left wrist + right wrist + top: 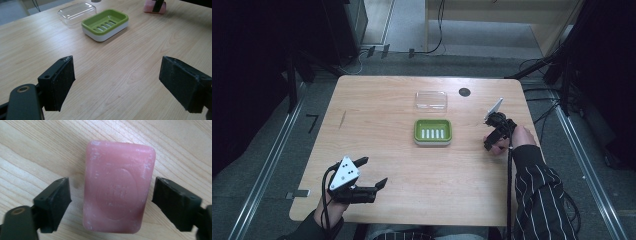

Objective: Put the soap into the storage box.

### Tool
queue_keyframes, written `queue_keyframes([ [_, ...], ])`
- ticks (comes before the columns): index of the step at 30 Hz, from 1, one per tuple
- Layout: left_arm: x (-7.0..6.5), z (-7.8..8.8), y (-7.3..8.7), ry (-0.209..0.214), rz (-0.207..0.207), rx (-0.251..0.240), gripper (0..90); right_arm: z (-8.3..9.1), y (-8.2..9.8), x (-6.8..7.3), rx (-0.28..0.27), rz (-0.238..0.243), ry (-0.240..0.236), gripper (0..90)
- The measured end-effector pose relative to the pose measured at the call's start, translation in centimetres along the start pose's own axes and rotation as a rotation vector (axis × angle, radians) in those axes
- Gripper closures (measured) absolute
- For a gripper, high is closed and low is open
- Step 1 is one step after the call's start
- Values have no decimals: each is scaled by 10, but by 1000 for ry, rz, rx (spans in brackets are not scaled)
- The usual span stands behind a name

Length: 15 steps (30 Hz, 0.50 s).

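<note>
The right gripper (pixel 110 202) is bracketing the pink soap bar (pixel 117 187) with its jaws half open, a pad standing just off each long side, not yet pressing. The bar is lying flat on the worktop (pixel 377 110), long axis running straight between the jaws. The left gripper (pixel 372 172), jaws wide and empty, is sitting well apart; the green soap dish (pixel 433 131) is lying between them.

Soap (pixel 154 6) cut off by left gripper view's top edge, a black jaw crossing it; embossed lettering unreadable in right gripper view.
</note>
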State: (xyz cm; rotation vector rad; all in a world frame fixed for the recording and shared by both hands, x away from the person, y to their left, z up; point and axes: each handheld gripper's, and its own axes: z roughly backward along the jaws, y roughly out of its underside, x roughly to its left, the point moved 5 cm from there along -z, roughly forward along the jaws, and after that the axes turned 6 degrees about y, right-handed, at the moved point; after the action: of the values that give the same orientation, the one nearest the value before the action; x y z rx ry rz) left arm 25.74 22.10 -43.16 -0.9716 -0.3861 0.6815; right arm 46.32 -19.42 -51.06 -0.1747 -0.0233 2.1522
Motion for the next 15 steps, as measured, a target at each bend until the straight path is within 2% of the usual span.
queue_keyframes([
  [9,0,0,0,-2,1,1,140,-3,-1,-1,19,-6,-2,357],
  [15,0,1,0,-2,2,0,140,-3,-1,-1,21,-9,-3,361],
])
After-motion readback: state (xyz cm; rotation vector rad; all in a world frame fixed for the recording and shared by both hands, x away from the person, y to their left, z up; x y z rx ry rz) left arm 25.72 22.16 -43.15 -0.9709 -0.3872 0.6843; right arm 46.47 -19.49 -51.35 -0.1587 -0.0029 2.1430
